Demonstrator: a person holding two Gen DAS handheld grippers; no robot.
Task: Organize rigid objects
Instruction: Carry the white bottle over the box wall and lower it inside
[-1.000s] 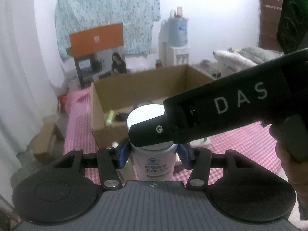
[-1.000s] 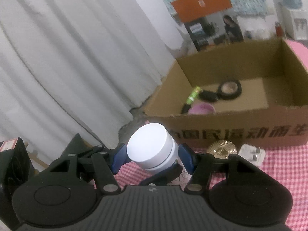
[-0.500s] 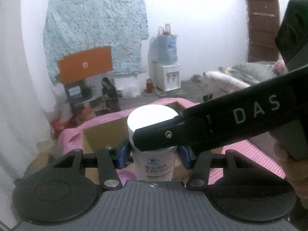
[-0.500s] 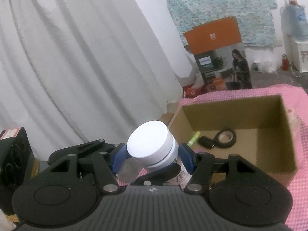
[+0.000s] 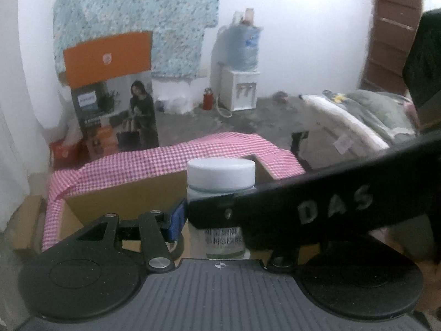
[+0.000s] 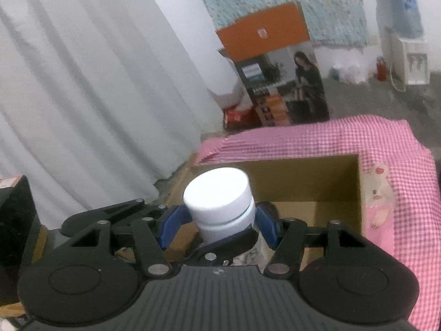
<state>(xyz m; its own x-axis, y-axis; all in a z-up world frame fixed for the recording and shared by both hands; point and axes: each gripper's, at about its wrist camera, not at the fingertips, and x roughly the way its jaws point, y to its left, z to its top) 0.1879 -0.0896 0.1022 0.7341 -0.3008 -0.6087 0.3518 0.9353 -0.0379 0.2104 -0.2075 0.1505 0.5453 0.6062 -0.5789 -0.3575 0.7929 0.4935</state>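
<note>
Fingers of both grippers, left (image 5: 220, 218) and right (image 6: 223, 222), part-open and clamped on one white-capped jar (image 6: 219, 201), held over the box (image 6: 303, 182): lower level, release both together once inside.

White bottle (image 6: 219, 207): smooth matt plastic cap, printed paper label lower on the body. Gripping it, right gripper (image 6: 220, 220) and left gripper (image 5: 217, 215): matt black plastic links, bright metal pivot pins, blue pads that look rubbery. Just behind the bottle, cardboard box (image 6: 303, 182): plain brown, dull, rough-cut edges. Under the box, checked cloth (image 6: 399, 149): pink-and-white woven fabric, soft, creased. Far left of the box, curtain (image 6: 96, 82): white cloth, matt, hanging in folds.
</note>
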